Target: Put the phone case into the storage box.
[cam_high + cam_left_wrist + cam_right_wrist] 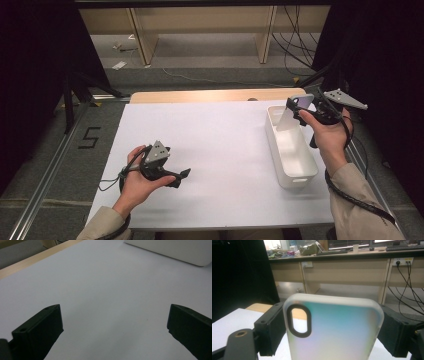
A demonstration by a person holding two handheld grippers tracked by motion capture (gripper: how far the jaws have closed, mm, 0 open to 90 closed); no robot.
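White bin point(299, 176) sits below the clamped phone case point(334, 327)

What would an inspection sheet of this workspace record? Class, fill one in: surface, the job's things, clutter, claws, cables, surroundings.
Surface: white sheet-covered table with a wooden edge at the far side.
Job's things: translucent iridescent plastic phone case held over the long white plastic bin.
Clutter: nothing seen.
Claws: right claw closed on the case's sides; left claw open, empty, low over the sheet.
Cables: a black cable trails from the right claw; loose wires lie on the floor beyond.
Surroundings: wooden desk legs, dark curtains, a floor marking "5".
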